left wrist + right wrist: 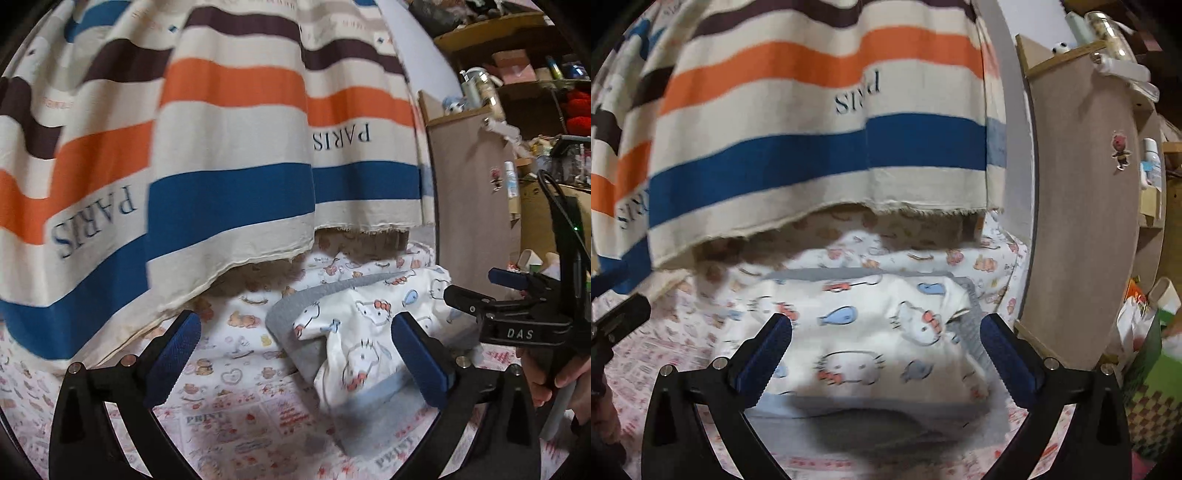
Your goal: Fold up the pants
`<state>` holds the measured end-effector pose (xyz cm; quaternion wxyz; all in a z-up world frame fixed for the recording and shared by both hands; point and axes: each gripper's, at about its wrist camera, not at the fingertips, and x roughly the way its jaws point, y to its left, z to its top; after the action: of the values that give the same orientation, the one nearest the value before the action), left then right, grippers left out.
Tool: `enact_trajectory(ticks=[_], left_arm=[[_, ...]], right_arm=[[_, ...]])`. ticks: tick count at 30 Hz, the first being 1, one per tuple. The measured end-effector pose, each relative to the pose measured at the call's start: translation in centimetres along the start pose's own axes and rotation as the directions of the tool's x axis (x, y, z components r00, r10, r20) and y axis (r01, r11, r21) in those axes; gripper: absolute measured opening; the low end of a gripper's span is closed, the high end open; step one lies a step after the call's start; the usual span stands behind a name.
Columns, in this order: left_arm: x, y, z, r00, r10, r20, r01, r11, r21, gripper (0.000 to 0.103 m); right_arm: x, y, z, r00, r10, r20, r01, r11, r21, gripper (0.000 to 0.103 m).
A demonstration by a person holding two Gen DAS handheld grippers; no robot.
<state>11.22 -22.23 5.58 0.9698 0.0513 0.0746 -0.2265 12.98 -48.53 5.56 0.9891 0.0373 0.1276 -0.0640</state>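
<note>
We counted one pair of pants (864, 332), white with cat faces and blue fish and a grey band, lying bunched up on the bed sheet (229, 417). There was one sheet, with little pink and brown pictures on it. One big striped curtain (229, 140) hung behind the bed, with orange, blue and brown stripes. One tall brown board (1082, 221) stood at the right side of the bed.

We held two grippers. The left gripper (295, 358) had its two blue fingers (173, 354) wide apart, and nothing was between them. It hung over the sheet, with the pants just past its right finger. We could not tell if that finger touched the cloth.

The right gripper (886, 354) also had its jaws spread wide. It held nothing. The pants lay right in front of it, between and past its two fingers. In the left view, we saw the right gripper (476, 295) from the side, over the far right edge of the pants.

The pants lay in a folded lump. In the right view their long side ran from left to right across the bed. The grey band ran along the far edge and down the right end. We could not tell which end was the waist.
</note>
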Motion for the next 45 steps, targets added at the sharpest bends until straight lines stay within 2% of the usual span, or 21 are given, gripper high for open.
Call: enact_trajectory(ticks=[7, 11, 14, 18, 23, 32, 45], left_arm=[[-2.6, 1.6, -3.0, 0.999, 0.016, -0.03, -0.017, 0.999, -0.028, 0.102], [-2.8, 2.3, -4.4, 0.998, 0.035, -0.046, -0.036, 0.999, -0.03, 0.102], [-2.4, 3.0, -5.3, 0.997, 0.047, -0.066, -0.051, 0.997, -0.056, 0.102], [-1.2, 4.2, -6.0, 0.987, 0.063, -0.144, -0.08, 0.991, -0.111, 0.102], [-0.8, 4.9, -6.3, 0.981, 0.087, -0.175, -0.113, 0.983, -0.144, 0.102], [-0.7, 4.0, -6.3, 0.98, 0.09, -0.175, -0.107, 0.99, -0.094, 0.103], [-0.8, 3.9, -6.3, 0.98, 0.094, -0.175, -0.112, 0.989, -0.096, 0.103]], right_arm=[[-2.9, 1.8, -4.0, 1.0, -0.03, 0.009, 0.03, 0.998, -0.058, 0.102], [-2.9, 2.4, -5.3, 0.999, -0.051, 0.01, 0.052, 0.996, -0.078, 0.102], [-2.2, 1.6, -5.3, 0.999, -0.042, -0.021, 0.041, 0.998, -0.04, 0.102], [-1.9, 0.5, -5.4, 0.996, -0.079, -0.036, 0.079, 0.997, 0.01, 0.102], [-2.1, 1.3, -5.5, 0.996, -0.089, -0.029, 0.088, 0.996, -0.033, 0.102], [-2.2, 1.3, -5.7, 0.996, -0.08, -0.031, 0.079, 0.996, -0.033, 0.102], [-2.2, 1.4, -5.7, 0.997, -0.076, -0.032, 0.075, 0.997, -0.036, 0.102]])
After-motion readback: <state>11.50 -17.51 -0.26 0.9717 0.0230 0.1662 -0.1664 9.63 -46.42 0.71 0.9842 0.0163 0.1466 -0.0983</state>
